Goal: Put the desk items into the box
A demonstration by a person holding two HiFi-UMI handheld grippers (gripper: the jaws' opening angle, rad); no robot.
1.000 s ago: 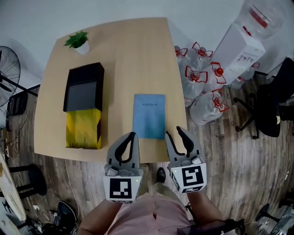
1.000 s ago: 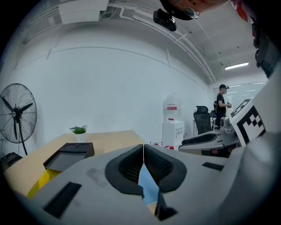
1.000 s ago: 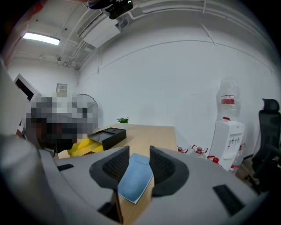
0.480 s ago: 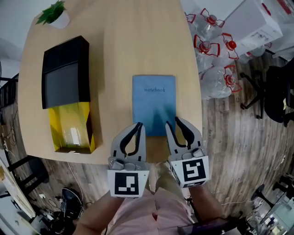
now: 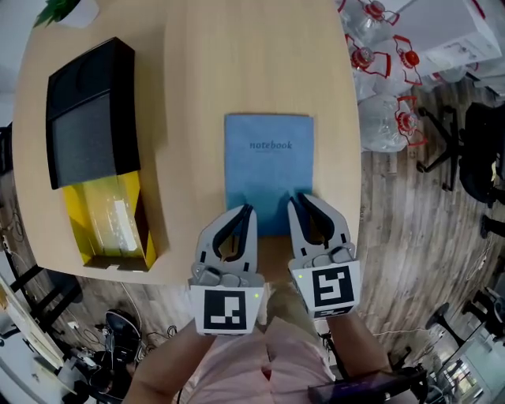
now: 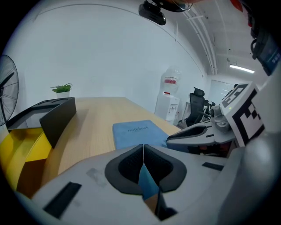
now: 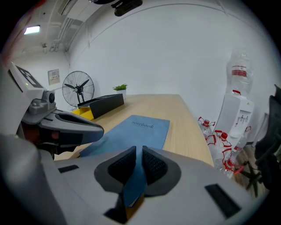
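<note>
A: Blue cover with "notebook" printed on it. Where does the notebook point(image 5: 268, 170) lie?

B: Flat on the wooden desk point(image 5: 197, 71), toward the near edge and right of the middle. It is outside the box.

A: And the box point(image 5: 110, 225)?

B: Well to the left of the notebook. It is yellow and open on top, with a black lid point(image 5: 85, 118) at its far end. Something pale lies inside, but I can't tell what.

A: The tools?

B: Side by side at the notebook's near edge. The left tool point(image 5: 245, 210) has its pads pressed together at the tip, with nothing between them. The right tool point(image 5: 299, 199) shows only a thin slit between its pads and holds nothing. The blue cover shows through the slit from below.

A: Do they touch the cover?

B: No view settles that. Their tips sit over its near end, the left one toward the left corner and the right one toward the right.

A: Anything else?

B: A small potted plant point(image 5: 67, 9) stands at the desk's far left corner. Clear water bottles point(image 5: 387, 126) with red caps stand on the wood floor point(image 5: 410, 260) to the right.
</note>
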